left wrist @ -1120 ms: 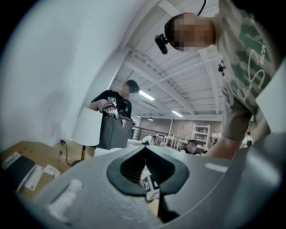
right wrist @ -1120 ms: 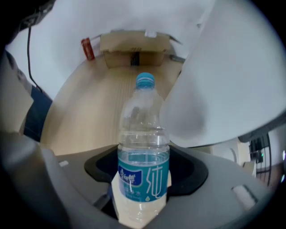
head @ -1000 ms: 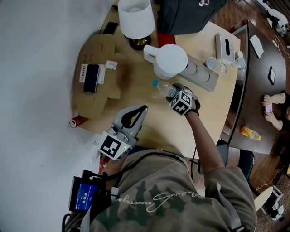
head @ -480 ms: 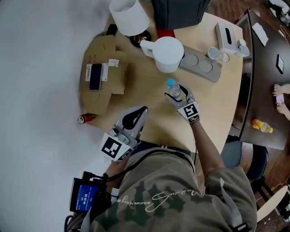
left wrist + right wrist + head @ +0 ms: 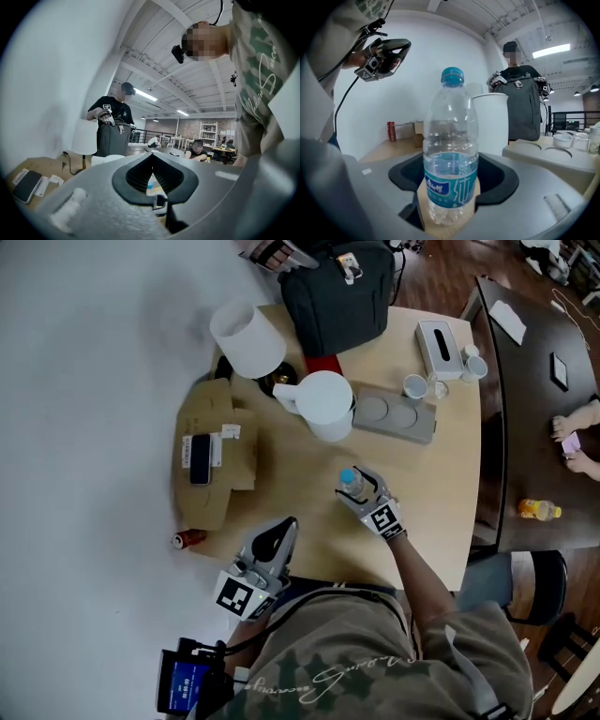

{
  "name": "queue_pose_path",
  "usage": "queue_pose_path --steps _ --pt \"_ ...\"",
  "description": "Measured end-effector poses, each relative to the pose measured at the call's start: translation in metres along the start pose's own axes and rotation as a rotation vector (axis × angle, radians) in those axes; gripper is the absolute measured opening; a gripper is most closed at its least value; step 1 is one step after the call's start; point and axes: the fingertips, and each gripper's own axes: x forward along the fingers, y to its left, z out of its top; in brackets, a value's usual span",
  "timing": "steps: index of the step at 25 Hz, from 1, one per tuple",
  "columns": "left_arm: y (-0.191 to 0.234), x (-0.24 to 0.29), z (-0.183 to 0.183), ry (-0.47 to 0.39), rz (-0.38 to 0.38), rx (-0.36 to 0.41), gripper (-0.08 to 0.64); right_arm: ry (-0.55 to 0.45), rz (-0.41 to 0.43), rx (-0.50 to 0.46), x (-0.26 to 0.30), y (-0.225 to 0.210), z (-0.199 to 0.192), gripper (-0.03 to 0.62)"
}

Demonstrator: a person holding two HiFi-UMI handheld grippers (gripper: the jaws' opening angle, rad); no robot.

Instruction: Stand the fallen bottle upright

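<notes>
At the left, near the desk's [image 5: 436, 512] near edge, the left gripper [image 5: 286, 526] hangs idle, its jaws closed tip to tip with nothing between them. It has no part in this step and is best kept where it is, well apart from the bottle.

Right of it, about the middle of the desk and on the near side of the white jug [image 5: 325, 404], the right gripper [image 5: 367, 491] grips the bottle [image 5: 451, 140] around its labelled lower half. The bottle stands upright, blue cap on top. I cannot tell whether its base sits on the wood or hangs just above it.

The tipping-up looks done, so what remains is likely the setting down. The base should land flat, with the neck kept plumb. The jaws should then part evenly and draw straight back toward the person, so that neither pad drags the light, mostly empty bottle over. The jug is near on the far side, so no forward push.

As for writing, the red can [image 5: 188, 539] at the far left is too small to read. The white stickers [image 5: 225, 432] on the cardboard box [image 5: 220, 493] show only barcode-like stripes. The bottle's blue label carries white Chinese characters that I cannot read with certainty.
</notes>
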Motion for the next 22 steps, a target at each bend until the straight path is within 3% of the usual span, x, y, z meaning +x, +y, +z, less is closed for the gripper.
queue_pose_path --steps 14,22 --pt "-0.006 -0.017 -0.005 -0.005 0.000 0.018 0.003 0.038 -0.062 0.007 -0.013 0.000 -0.011 0.321" --pt "-0.002 -0.018 -0.004 -0.015 0.000 0.024 0.003 0.039 -0.048 0.022 -0.010 0.002 0.000 0.347"
